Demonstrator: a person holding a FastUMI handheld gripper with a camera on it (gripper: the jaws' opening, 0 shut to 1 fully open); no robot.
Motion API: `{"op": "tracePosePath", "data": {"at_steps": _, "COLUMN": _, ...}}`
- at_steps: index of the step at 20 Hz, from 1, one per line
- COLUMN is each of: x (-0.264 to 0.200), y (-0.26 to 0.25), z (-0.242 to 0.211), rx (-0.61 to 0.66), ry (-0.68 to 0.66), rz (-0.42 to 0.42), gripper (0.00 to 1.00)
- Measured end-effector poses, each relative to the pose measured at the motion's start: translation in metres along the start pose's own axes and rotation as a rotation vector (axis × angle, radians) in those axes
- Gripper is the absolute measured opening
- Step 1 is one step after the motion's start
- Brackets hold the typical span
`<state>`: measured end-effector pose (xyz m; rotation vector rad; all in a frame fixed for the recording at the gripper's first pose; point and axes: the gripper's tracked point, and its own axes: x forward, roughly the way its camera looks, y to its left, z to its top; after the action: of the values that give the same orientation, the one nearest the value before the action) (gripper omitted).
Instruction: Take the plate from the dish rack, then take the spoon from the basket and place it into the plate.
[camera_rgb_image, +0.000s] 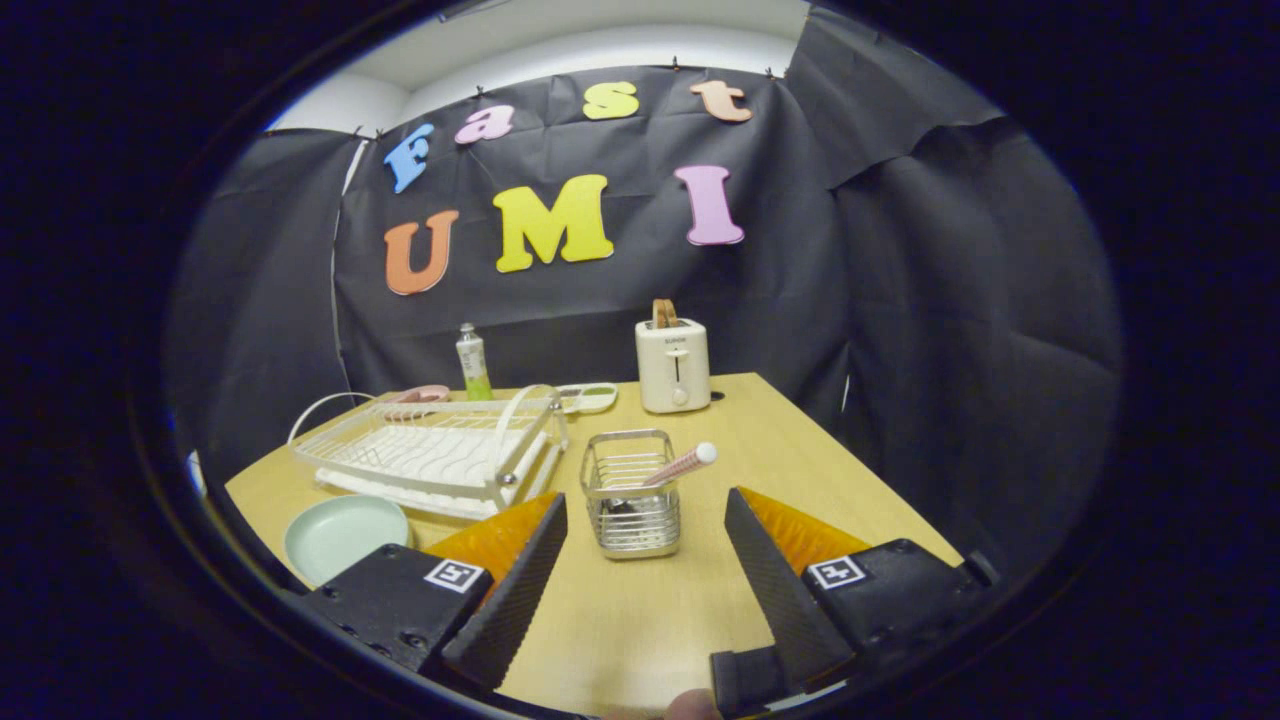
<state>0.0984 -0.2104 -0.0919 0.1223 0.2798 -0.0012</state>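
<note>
The claw (645, 545) hangs spread wide above the bench (700, 620) with nothing in it, its two fingers flanking the wire basket (631, 493) that stands just ahead of them. The spoon (682, 465) leans in that basket, handle tip poking up over the rim toward the right-hand finger, bowl end down among the wires and hard to make out. The pale green plate (343, 535) already lies flat on the bench beside the left finger, in front of the white dish rack (435, 455), so the first half of the job looks done and the spoon is what remains.

The risks, as I judge them, mostly come from the basket. It is light and unanchored (probably), so a finger that clips its rim on the way in could shove or tip it. The handle is thin and slanted; closing off-centre may pinch only its rounded tip and let it slip out mid-carry. Lifting at an angle could snag the bowl in the wires and drag the basket along. The carry then passes close to the rack's corner, and a release from too high could bounce the spoon off the plate.
</note>
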Motion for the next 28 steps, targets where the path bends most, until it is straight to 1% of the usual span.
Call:
{"op": "tracePosePath", "data": {"at_steps": 4, "x": 0.037, "y": 0.002, "z": 0.003, "rx": 0.035, "ry": -0.003, "rz": 0.039, "gripper": 1.0}}
{"op": "tracePosePath", "data": {"at_steps": 7, "x": 0.056, "y": 0.007, "z": 0.008, "rx": 0.062, "ry": 0.0, "rz": 0.064, "gripper": 0.87}}
{"op": "tracePosePath", "data": {"at_steps": 8, "x": 0.06, "y": 0.009, "z": 0.01, "rx": 0.072, "ry": -0.001, "rz": 0.074, "gripper": 0.77}}
{"op": "tracePosePath", "data": {"at_steps": 9, "x": 0.063, "y": 0.01, "z": 0.014, "rx": 0.077, "ry": -0.005, "rz": 0.074, "gripper": 0.72}}
{"op": "tracePosePath", "data": {"at_steps": 11, "x": 0.066, "y": 0.015, "z": 0.021, "rx": 0.078, "ry": -0.014, "rz": 0.082, "gripper": 0.54}}
{"op": "tracePosePath", "data": {"at_steps": 13, "x": 0.064, "y": 0.022, "z": 0.023, "rx": 0.095, "ry": 0.008, "rz": 0.108, "gripper": 0.28}}
{"op": "tracePosePath", "data": {"at_steps": 14, "x": 0.061, "y": 0.029, "z": 0.024, "rx": 0.105, "ry": 0.025, "rz": 0.132, "gripper": 0.24}}
{"op": "tracePosePath", "data": {"at_steps": 16, "x": 0.061, "y": 0.031, "z": 0.026, "rx": 0.09, "ry": 0.043, "rz": 0.134, "gripper": 0.17}}
{"op": "tracePosePath", "data": {"at_steps": 18, "x": 0.055, "y": 0.033, "z": 0.032, "rx": 0.062, "ry": 0.055, "rz": 0.127, "gripper": 0.13}}
{"op": "tracePosePath", "data": {"at_steps": 20, "x": 0.045, "y": 0.032, "z": 0.043, "rx": 0.043, "ry": 0.044, "rz": 0.115, "gripper": 0.12}}
{"op": "tracePosePath", "data": {"at_steps": 25, "x": 0.004, "y": 0.039, "z": 0.082, "rx": -0.027, "ry": -0.018, "rz": 0.079, "gripper": 0.12}}
{"op": "tracePosePath", "data": {"at_steps": 27, "x": -0.015, "y": 0.057, "z": 0.095, "rx": -0.055, "ry": -0.032, "rz": 0.097, "gripper": 0.12}}
{"op": "tracePosePath", "data": {"at_steps": 28, "x": -0.026, "y": 0.07, "z": 0.092, "rx": -0.069, "ry": -0.028, "rz": 0.119, "gripper": 0.12}}
